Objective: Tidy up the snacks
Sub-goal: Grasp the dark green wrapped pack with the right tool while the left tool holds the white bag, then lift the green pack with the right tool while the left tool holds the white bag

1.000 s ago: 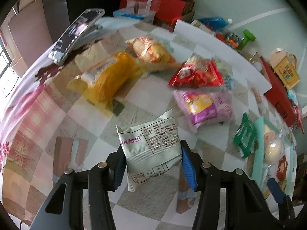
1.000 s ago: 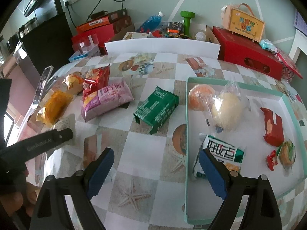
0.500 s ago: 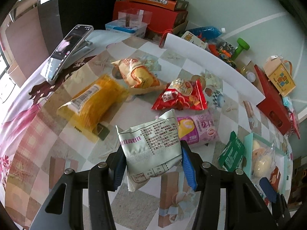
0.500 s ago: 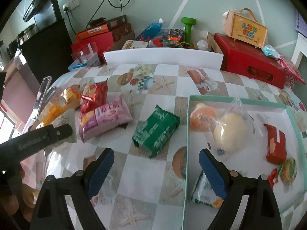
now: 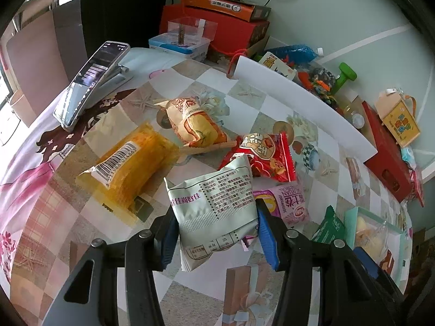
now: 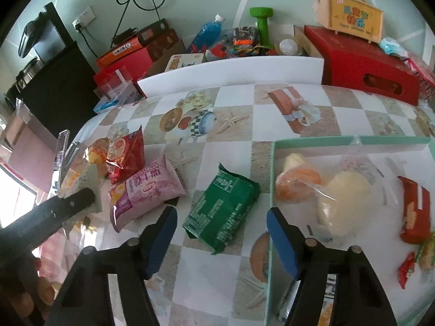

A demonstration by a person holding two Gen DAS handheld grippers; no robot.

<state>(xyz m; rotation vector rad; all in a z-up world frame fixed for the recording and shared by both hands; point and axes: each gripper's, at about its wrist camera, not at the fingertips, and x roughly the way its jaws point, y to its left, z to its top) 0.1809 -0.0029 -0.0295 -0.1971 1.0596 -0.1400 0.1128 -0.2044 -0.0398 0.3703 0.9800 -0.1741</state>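
Right gripper (image 6: pixel 218 235): jaws closing, part-way in, nothing between the pads yet. Green pack (image 6: pixel 221 210) sits just ahead of the fingertips, centred in the gap, flat on the tablecloth (image 6: pixel 233 108). Its long axis runs from near-left to far-right in the right wrist view, so skewed against the line between the pads; its near end sits just ahead of the tips and closer to the left pad. That skew is the thing the grab turns on: my read is the jaws need to drop onto the pack's narrow width, or roll a bit to square up, else a pad lands on a corner.

Left gripper (image 5: pixel 216 231): pads clamped on a grey-white pack (image 5: pixel 212 203), held clear of the table, its free end pointing away from the camera. So the left is busy; the right is the free hand and also the nearer one to the green pack.

Outward: tray (image 6: pixel 353 140) lies directly right of the green pack, its left wall just beside the right finger, already holding buns and small red packs. Pink pack (image 6: pixel 146 187) and red pack (image 6: pixel 126 157) lie left of the green one, yellow pack (image 5: pixel 130 168) further off, all outside the tray.
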